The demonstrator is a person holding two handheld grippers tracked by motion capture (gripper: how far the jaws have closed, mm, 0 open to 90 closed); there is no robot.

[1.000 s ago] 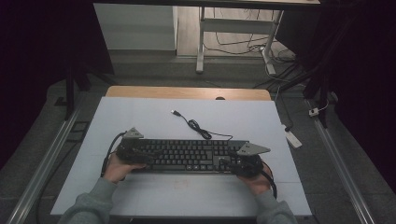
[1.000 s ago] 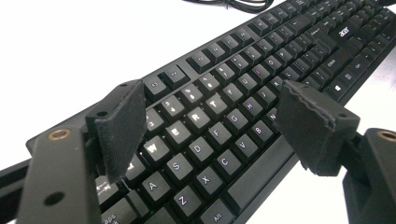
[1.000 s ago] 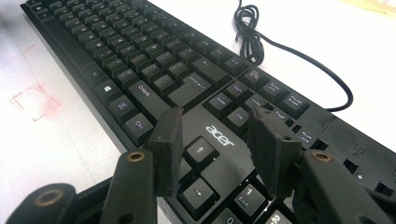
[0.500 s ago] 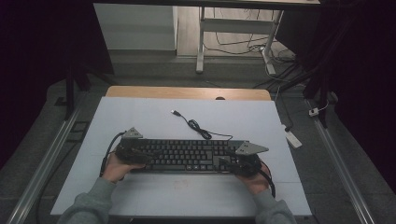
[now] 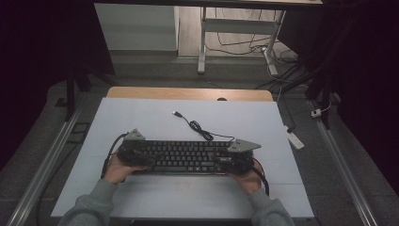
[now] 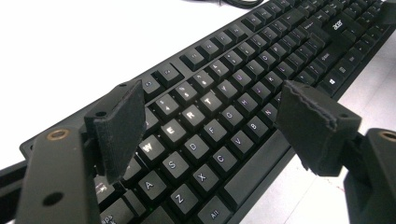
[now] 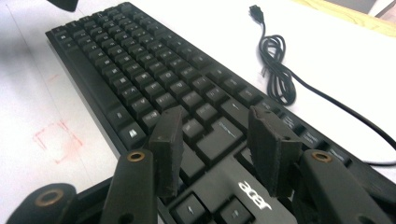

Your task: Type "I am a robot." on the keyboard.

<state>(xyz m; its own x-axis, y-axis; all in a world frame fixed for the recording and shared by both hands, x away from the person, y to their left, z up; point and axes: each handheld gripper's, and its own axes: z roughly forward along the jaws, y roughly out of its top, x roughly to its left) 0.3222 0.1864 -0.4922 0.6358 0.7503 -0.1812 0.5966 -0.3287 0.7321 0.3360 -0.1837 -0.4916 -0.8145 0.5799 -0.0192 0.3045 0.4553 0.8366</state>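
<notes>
1. Here, a black keyboard (image 5: 186,156) lies flat on the white table (image 5: 141,122), its cable (image 5: 197,128) trailing beyond.
2. The left gripper (image 6: 205,116) hovers wide open over its letter keys, holding nothing.
3. The right gripper (image 7: 215,135), partly open and empty, hangs over the opposite end.

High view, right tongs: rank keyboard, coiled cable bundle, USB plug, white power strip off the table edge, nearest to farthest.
1. Keyboard: the right tongs sit over its right end.
2. Coiled cable bundle: behind the keyboard, left of the tongs.
3. White power strip and USB plug: too close to call; the strip lies right, off the table edge, the plug far left-back.
</notes>
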